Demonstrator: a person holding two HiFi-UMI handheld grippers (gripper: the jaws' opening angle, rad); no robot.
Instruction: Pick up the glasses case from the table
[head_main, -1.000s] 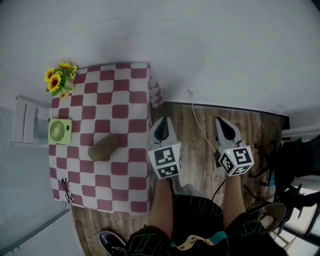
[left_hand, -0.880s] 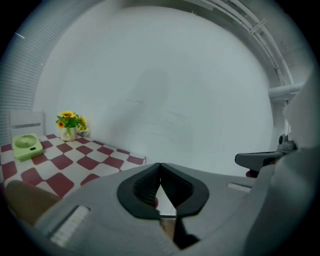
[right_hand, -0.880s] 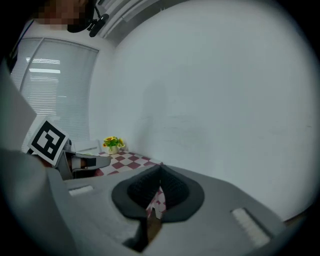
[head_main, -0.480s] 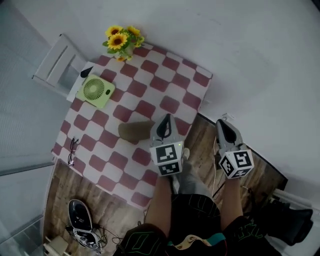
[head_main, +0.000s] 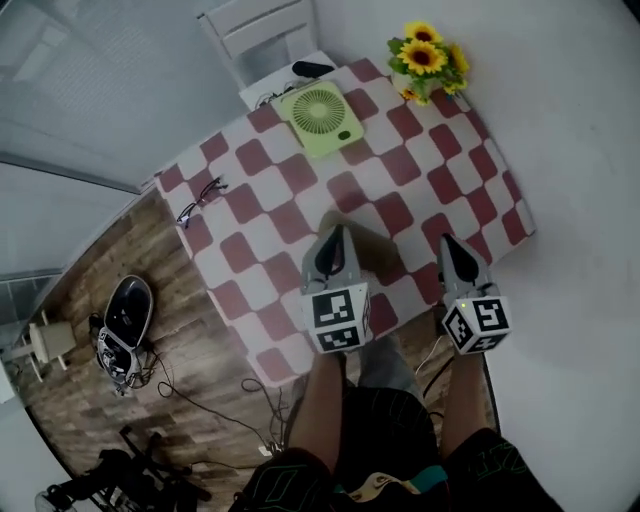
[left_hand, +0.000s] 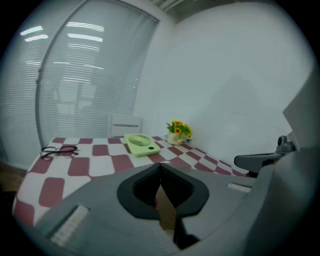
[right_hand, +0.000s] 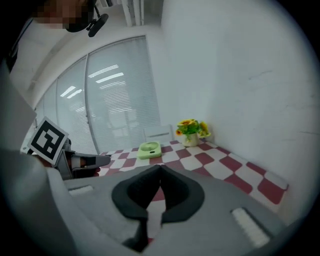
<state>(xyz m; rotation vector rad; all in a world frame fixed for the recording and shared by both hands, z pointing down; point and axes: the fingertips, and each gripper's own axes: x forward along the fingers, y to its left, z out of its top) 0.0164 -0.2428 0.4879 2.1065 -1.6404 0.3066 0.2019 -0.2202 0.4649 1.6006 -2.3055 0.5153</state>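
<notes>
The brown glasses case (head_main: 373, 244) lies on the red-and-white checked table (head_main: 250, 262), mostly hidden behind my left gripper (head_main: 336, 232). That gripper hangs over the table's near part with its tips touching and nothing held. In the left gripper view its jaws (left_hand: 160, 165) meet at the tip, and a tan sliver of the case (left_hand: 165, 209) shows through the gap below them. My right gripper (head_main: 447, 240) is shut and empty above the table's near right edge. In the right gripper view (right_hand: 160, 167) its tips also meet.
On the table lie black spectacles (head_main: 200, 200) at the left, a green fan (head_main: 320, 118) at the back and a sunflower pot (head_main: 425, 62) in the far right corner. A white chair (head_main: 262, 25) stands behind. A round device (head_main: 126, 318) and cables lie on the wooden floor.
The view has swung round, so the table now lies straight ahead. Both grippers have come from beside the table to over its near edge. The case has slipped behind the left gripper.
</notes>
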